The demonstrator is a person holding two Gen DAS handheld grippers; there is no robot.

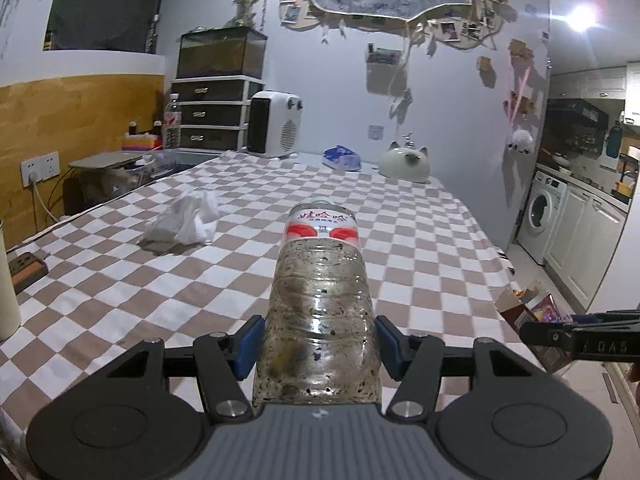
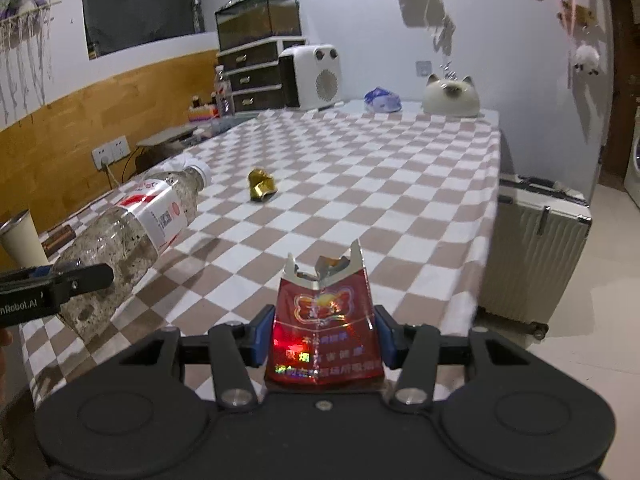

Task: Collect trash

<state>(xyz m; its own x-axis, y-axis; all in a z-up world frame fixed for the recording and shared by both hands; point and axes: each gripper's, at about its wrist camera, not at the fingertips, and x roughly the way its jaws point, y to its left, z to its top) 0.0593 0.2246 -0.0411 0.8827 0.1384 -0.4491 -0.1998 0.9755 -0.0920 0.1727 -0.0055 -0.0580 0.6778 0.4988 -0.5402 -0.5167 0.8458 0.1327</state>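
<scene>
My left gripper (image 1: 318, 346) is shut on a dirty clear plastic bottle (image 1: 320, 292) with a red and white label, held above the checked tablecloth (image 1: 420, 240). The same bottle (image 2: 132, 236) shows at the left of the right wrist view, its white cap pointing away. My right gripper (image 2: 324, 336) is shut on a torn red cigarette pack (image 2: 326, 320). A crumpled white tissue (image 1: 184, 220) lies on the cloth to the left. A crushed gold wrapper (image 2: 262, 185) lies mid-table in the right wrist view.
Against the far wall stand a drawer unit (image 1: 212, 114), a white heater (image 1: 274, 124), a blue packet (image 1: 342, 158) and a cat-shaped white ornament (image 1: 406, 164). A ribbed suitcase (image 2: 536, 248) stands by the table's right edge. A pale cup (image 2: 22, 240) stands at the left.
</scene>
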